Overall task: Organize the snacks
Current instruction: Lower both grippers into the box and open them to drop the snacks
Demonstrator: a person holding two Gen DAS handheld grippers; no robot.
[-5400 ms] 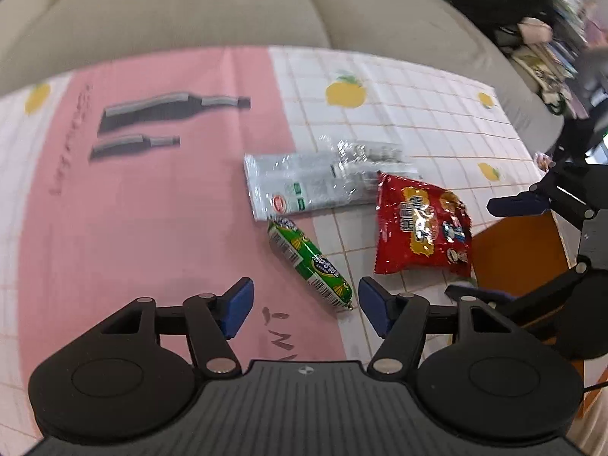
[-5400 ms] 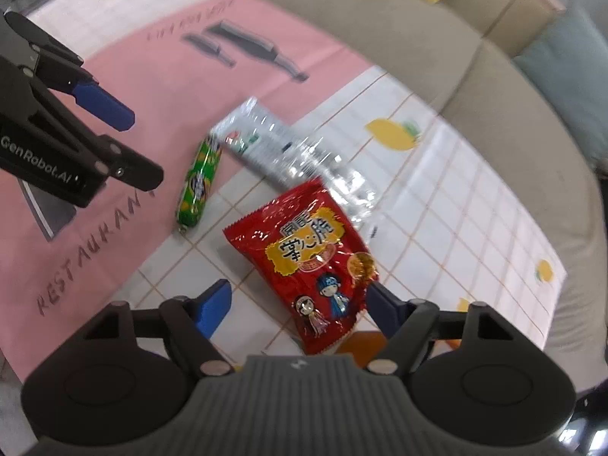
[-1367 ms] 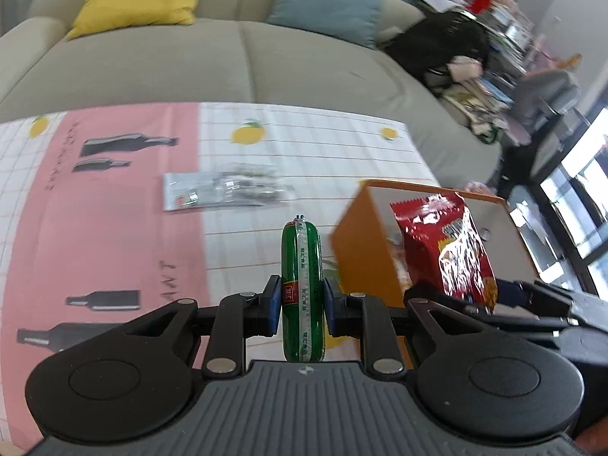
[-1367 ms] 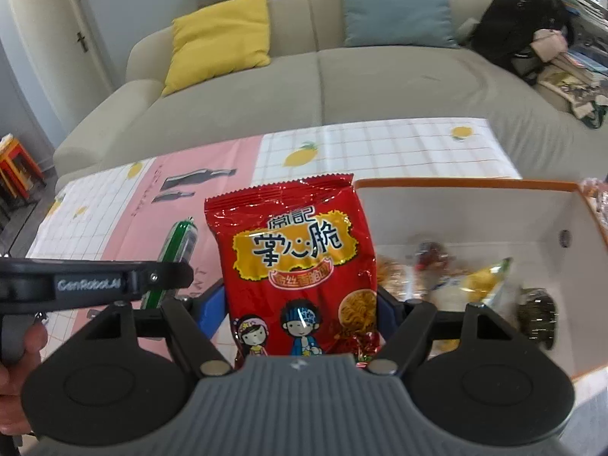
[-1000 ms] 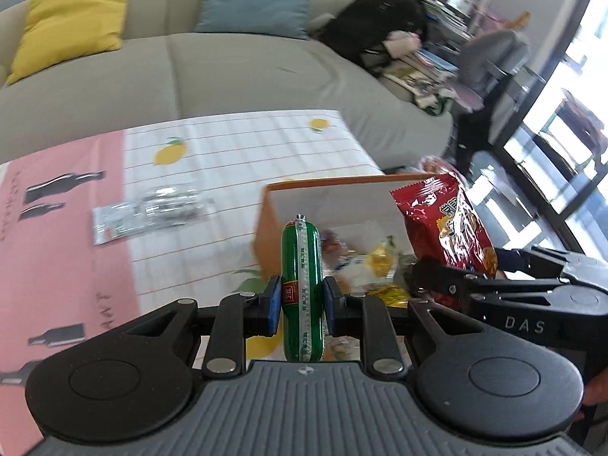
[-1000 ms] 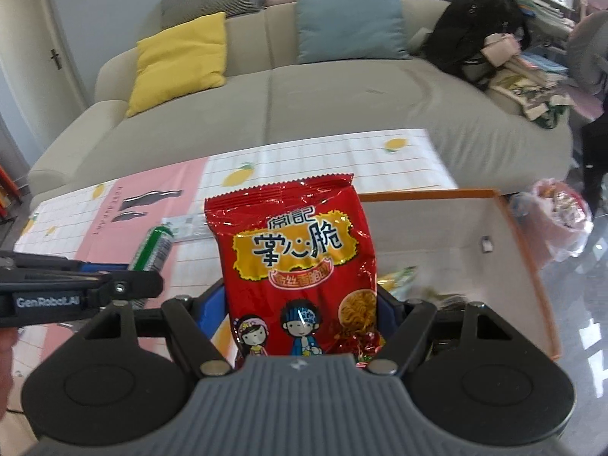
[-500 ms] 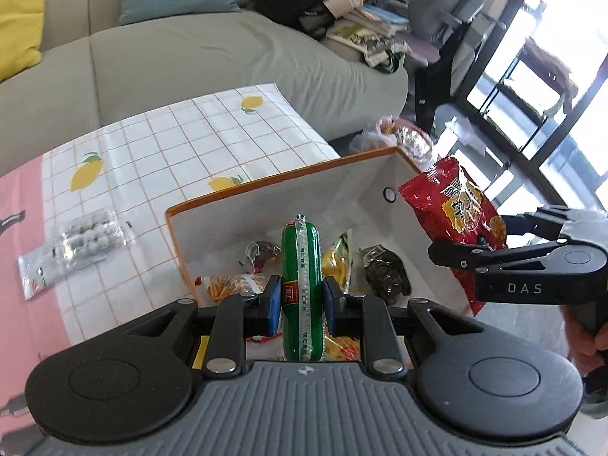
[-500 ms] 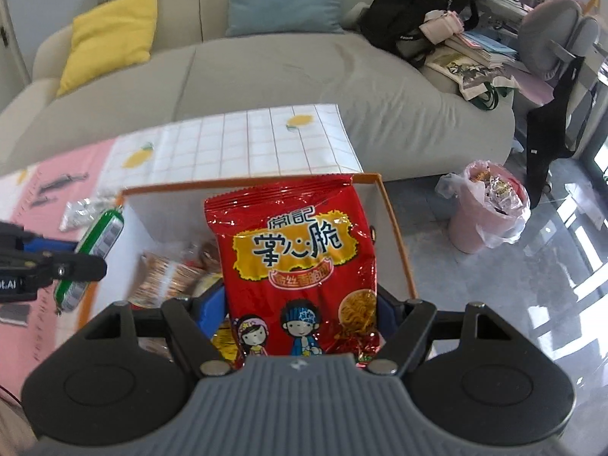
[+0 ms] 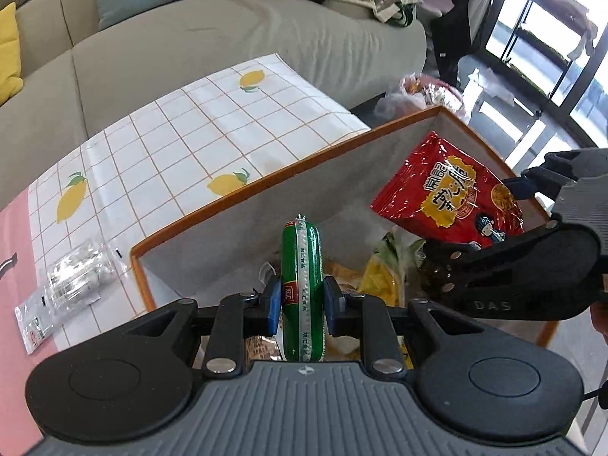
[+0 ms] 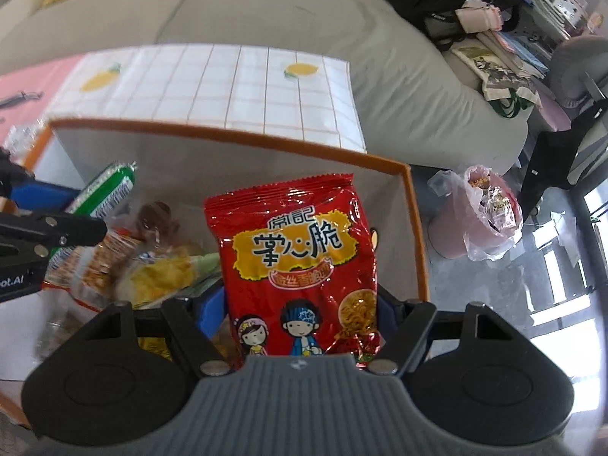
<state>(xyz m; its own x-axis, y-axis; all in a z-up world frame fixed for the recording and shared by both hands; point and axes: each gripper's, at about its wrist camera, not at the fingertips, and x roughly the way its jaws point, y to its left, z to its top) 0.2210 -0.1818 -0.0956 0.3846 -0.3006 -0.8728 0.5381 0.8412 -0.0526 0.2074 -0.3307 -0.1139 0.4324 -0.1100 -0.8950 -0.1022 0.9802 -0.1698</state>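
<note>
Over the orange-rimmed, grey-lined storage box [image 9: 243,190], you hold both snacks ready to drop: your left gripper [image 9: 298,306] has its jaws clamped on the green plastic-wrapped sausage stick [image 9: 302,266], your right gripper [image 10: 300,311] grips the red foil noodle-snack packet [image 10: 296,250]. Several snacks already lie inside. Neither is released yet, and the clear crinkled packet [image 9: 72,277] waits on the tabletop, so I judge you past halfway.
</note>
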